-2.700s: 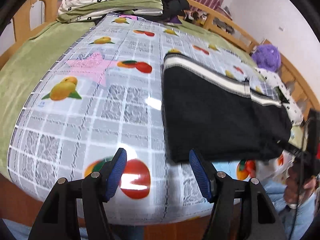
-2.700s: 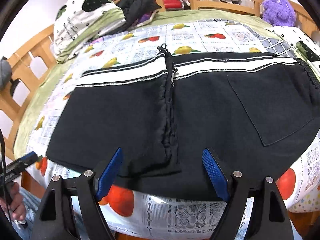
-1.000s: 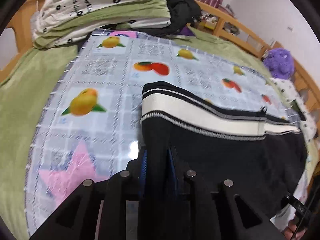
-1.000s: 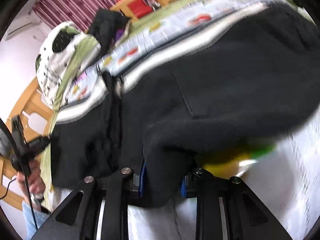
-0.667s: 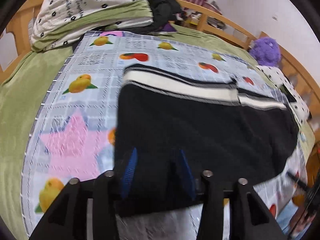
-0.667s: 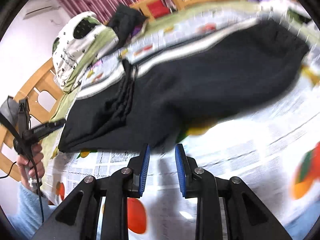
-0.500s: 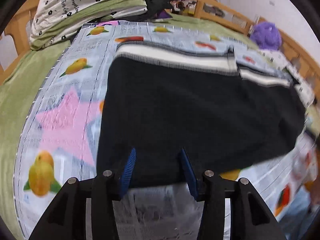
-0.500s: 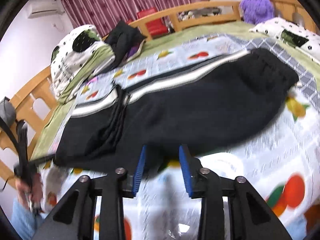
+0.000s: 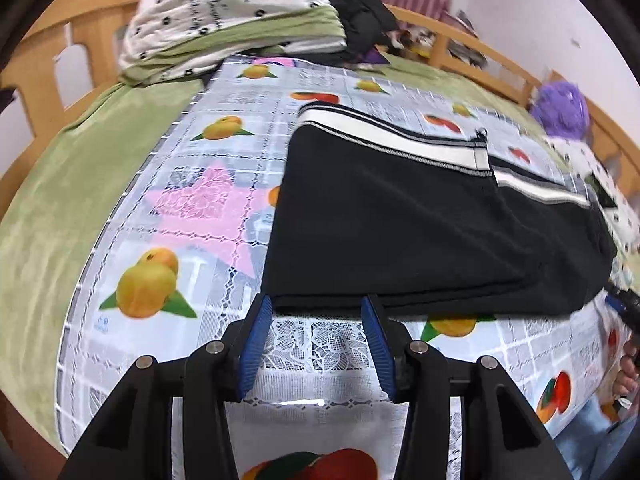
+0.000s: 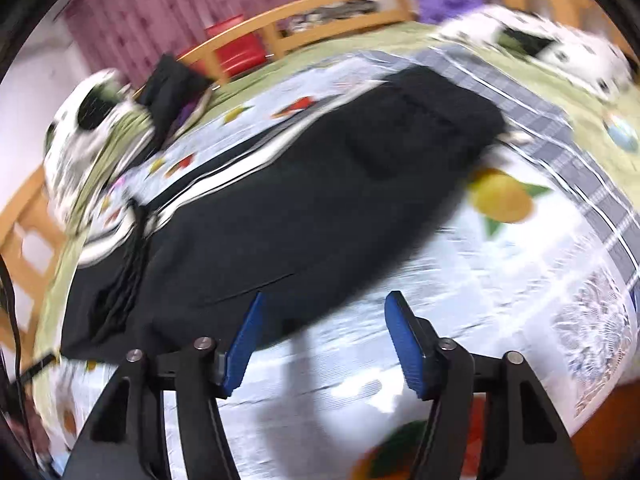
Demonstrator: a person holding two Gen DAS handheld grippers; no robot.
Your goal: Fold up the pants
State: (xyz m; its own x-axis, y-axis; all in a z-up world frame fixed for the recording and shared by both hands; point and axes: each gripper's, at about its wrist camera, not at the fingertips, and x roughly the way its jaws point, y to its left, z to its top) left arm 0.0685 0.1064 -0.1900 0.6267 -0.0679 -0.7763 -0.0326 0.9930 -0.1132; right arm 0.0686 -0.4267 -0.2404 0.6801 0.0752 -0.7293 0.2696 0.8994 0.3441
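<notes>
Black pants (image 9: 400,224) with a white side stripe lie folded flat on the fruit-print bed cover (image 9: 192,208). They also show in the right wrist view (image 10: 304,208), which is blurred by motion. My left gripper (image 9: 316,340) is open and empty, its blue pads just short of the pants' near left edge. My right gripper (image 10: 324,340) is open and empty, just off the pants' near edge, over the bed cover (image 10: 500,280).
A stack of folded bedding (image 9: 232,12) and dark clothes (image 9: 360,12) sit at the head of the bed. A wooden bed rail (image 9: 480,56) runs round the far side. A purple plush toy (image 9: 560,108) sits at the far right. The bed's edge is close below both grippers.
Both grippers were shut on the pants' near edge, carried it over to fold the pants, then let go, opened and drew back toward the bed's front edge.
</notes>
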